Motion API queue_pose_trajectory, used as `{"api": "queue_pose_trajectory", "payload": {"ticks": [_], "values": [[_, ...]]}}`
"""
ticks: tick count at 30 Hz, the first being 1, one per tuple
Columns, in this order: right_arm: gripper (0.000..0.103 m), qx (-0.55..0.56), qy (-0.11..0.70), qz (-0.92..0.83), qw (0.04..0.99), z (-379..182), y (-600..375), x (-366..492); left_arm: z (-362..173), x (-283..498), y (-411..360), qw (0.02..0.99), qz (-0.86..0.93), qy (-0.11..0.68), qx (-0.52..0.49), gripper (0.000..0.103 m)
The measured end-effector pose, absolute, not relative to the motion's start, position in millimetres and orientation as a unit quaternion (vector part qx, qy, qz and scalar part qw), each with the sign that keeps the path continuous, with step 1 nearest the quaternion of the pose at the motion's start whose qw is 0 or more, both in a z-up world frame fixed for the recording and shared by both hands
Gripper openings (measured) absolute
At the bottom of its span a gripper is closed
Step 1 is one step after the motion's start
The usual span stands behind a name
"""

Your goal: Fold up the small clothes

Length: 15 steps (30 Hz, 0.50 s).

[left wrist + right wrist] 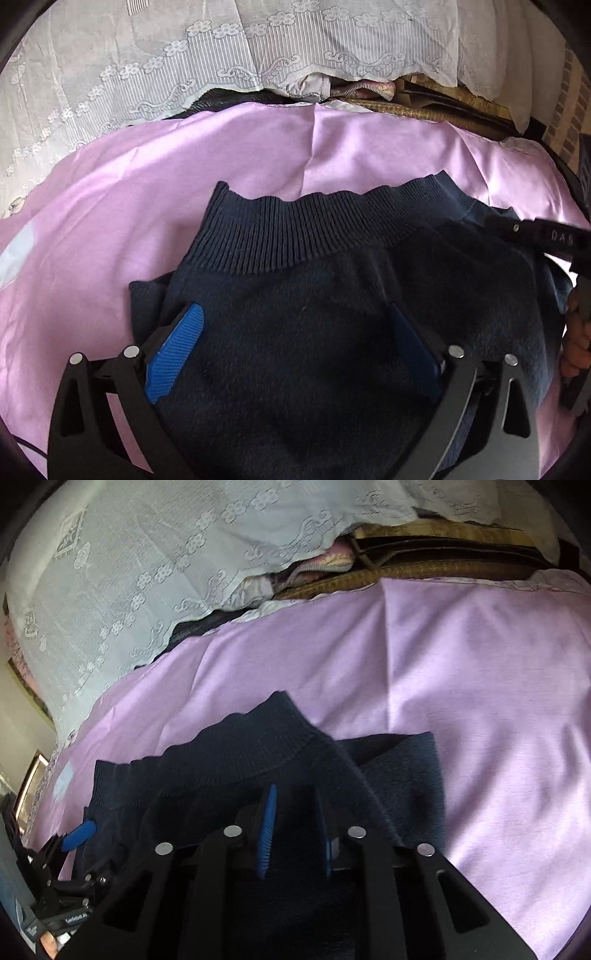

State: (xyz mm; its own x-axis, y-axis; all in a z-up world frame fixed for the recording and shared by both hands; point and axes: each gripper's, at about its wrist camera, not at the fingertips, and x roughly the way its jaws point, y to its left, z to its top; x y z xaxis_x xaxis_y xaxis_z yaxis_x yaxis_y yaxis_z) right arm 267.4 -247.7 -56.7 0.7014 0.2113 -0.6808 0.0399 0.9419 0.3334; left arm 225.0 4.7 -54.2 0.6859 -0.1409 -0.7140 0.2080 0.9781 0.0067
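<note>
A dark navy knit garment (314,295) with a ribbed band (295,229) lies on a lilac sheet (147,206). My left gripper (295,325) is open, its blue pads (177,350) spread wide over the garment's body. In the right wrist view the garment (258,760) is bunched, one fold raised. My right gripper (295,805) has its blue pads (267,830) close together with dark fabric between them, shut on the garment. The left gripper's blue pad also shows in the right wrist view (79,834), at the lower left.
White lace-edged cloth (184,66) hangs behind the sheet. A woven brown edge (424,568) and bundled fabrics (354,88) sit at the back. The right gripper's body and the holding hand (576,332) are at the right edge. Lilac sheet (498,701) extends right.
</note>
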Motion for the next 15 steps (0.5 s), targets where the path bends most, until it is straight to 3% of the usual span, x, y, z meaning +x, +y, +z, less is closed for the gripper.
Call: {"api": "queue_pose_trajectory", "payload": {"ticks": [6,10,15], "values": [[0.017,0.204,0.350,0.053,0.913,-44,-260,233,-40,188,11,0.926,-0.104,0.362,0.027,0.096],[0.017,0.146,0.341,0.107,0.923,-29,-215,201,-44,176,1,0.923,-0.099,0.369,0.044,0.096],[0.022,0.052,0.384,0.102,0.916,-56,-169,183,-55,171,-4,0.915,-0.088,0.390,0.054,0.096]]}}
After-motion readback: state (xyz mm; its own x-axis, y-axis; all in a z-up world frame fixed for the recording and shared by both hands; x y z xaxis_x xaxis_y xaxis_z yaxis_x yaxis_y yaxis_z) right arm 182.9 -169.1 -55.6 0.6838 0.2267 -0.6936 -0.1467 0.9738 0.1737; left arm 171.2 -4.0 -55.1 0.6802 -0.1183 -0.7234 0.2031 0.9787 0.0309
